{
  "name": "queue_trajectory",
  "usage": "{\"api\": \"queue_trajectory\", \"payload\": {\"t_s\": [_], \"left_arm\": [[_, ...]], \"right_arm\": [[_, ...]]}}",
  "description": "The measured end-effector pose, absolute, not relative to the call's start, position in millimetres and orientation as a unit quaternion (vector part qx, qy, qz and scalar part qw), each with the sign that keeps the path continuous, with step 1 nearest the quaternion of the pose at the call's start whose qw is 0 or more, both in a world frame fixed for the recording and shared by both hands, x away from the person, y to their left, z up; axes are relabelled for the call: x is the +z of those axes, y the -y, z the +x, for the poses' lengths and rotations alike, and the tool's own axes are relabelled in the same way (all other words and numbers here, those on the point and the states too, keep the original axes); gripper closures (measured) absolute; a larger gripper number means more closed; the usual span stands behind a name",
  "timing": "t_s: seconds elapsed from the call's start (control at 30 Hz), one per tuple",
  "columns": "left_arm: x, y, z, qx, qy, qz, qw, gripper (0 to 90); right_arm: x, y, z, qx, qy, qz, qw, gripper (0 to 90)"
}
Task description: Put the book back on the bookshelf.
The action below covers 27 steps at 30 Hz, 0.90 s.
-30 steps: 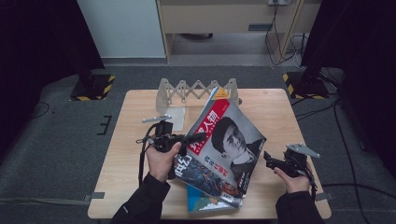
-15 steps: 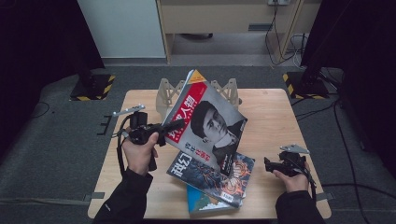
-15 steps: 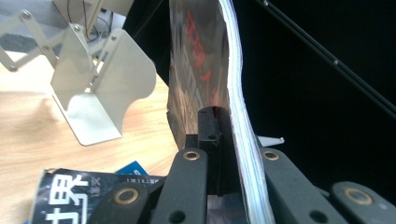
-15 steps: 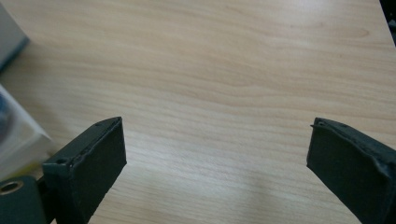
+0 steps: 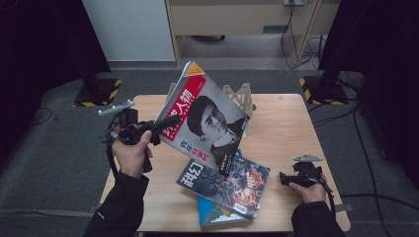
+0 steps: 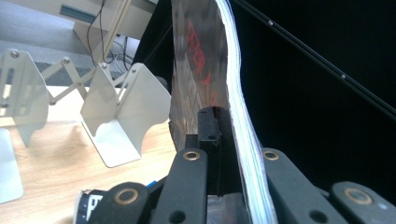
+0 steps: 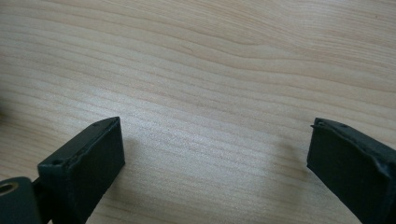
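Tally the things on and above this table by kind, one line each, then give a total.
Magazines: 3 (portrait magazine held up in the left gripper, sci-fi magazine lying on the table, blue magazine under it)
Folding metal book rack: 1
Grippers: 2 (left, and right gripper)
Total: 6

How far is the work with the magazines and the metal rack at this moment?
Done: one portrait magazine is lifted off the pile, clamped in the left gripper. In hand: it hangs tilted above the table, in front of the folding rack, not yet in a slot. Left: two magazines lie flat; the right gripper is open over bare wood.
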<state>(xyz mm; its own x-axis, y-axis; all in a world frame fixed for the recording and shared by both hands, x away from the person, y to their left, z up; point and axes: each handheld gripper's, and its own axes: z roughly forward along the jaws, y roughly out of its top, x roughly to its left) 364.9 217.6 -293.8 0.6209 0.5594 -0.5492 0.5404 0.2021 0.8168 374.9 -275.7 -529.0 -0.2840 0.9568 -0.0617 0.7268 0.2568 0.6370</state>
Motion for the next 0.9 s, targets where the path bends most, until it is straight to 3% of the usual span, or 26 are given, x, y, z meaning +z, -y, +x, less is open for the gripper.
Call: {"api": "queue_trajectory", "payload": {"t_s": [0.9], "left_arm": [[-261.6, -274.1, 388.1, 0.093, -0.486, 0.596, 0.632, 86.3]], "right_arm": [[-539.4, 277.2, 371.6, 0.306, -0.742, 0.552, 0.228, 0.9]]}}
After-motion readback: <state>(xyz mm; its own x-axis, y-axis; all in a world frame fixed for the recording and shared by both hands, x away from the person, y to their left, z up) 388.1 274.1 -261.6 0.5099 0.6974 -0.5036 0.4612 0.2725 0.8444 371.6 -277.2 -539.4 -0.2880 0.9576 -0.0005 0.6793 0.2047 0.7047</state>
